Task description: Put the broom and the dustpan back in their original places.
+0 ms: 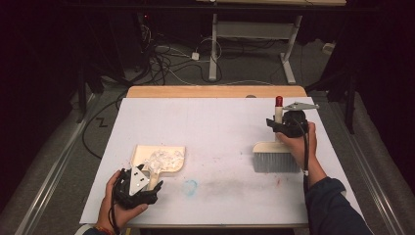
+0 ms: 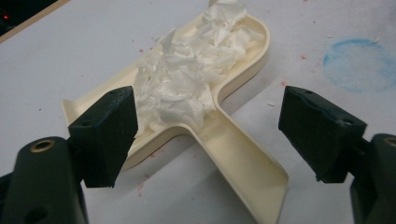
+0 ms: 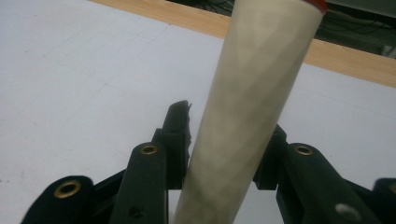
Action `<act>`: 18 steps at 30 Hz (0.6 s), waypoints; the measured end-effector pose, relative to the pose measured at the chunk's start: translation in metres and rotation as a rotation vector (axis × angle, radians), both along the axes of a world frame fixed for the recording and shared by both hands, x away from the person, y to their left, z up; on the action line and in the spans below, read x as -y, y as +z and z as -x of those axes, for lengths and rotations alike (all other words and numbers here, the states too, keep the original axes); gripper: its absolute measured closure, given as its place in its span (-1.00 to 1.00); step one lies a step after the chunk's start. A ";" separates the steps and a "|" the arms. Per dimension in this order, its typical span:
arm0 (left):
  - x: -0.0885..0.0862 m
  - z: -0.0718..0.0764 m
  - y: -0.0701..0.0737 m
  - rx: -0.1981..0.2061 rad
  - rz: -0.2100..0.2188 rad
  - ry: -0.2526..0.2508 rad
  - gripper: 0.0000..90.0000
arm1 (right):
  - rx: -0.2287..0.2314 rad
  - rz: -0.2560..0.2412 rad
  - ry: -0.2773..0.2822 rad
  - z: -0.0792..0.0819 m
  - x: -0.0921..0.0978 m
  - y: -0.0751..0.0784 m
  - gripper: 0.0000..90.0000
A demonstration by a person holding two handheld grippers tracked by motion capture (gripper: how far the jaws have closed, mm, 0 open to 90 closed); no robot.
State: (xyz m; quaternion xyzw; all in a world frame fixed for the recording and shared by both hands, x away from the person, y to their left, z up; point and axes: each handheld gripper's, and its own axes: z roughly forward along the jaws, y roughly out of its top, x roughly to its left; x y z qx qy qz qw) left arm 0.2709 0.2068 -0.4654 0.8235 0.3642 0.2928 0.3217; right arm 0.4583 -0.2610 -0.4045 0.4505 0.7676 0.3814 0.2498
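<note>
We are clenching the right tool (image 1: 285, 128) on the brush (image 1: 275, 157) handle, its bristles resting on the white surface (image 1: 220, 127). Our left tool (image 2: 205, 135) is gaping, released, straddling the handle of the dustpan (image 2: 243, 158), which is lying flat, holding crumpled paper (image 2: 187, 79).

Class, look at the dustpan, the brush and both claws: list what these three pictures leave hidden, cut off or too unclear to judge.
- Dustpan floor, left gripper view: covered by crumpled paper.
- Dustpan handle, high view: its end hidden behind the left claw.
- Brush handle, right gripper view: top and bottom cut off by the frame edges.
- Brush, high view: partly hidden by the hand and right claw.
- Red specks on the table: too small to identify.
</note>
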 end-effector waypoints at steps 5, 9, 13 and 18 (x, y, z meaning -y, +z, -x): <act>-0.002 -0.001 0.001 0.010 0.025 0.003 -0.58 | 0.002 -0.009 -0.038 -0.005 0.002 -0.003 0.32; -0.002 -0.002 0.000 0.007 0.017 0.007 -0.58 | 0.018 -0.012 -0.064 -0.006 0.005 -0.004 0.21; -0.001 -0.001 -0.001 0.004 0.023 0.005 -0.58 | 0.061 -0.034 -0.063 0.000 0.007 0.000 0.18; 0.002 0.000 -0.002 0.003 0.010 -0.004 -0.58 | 0.074 -0.036 -0.055 0.002 0.008 0.001 0.12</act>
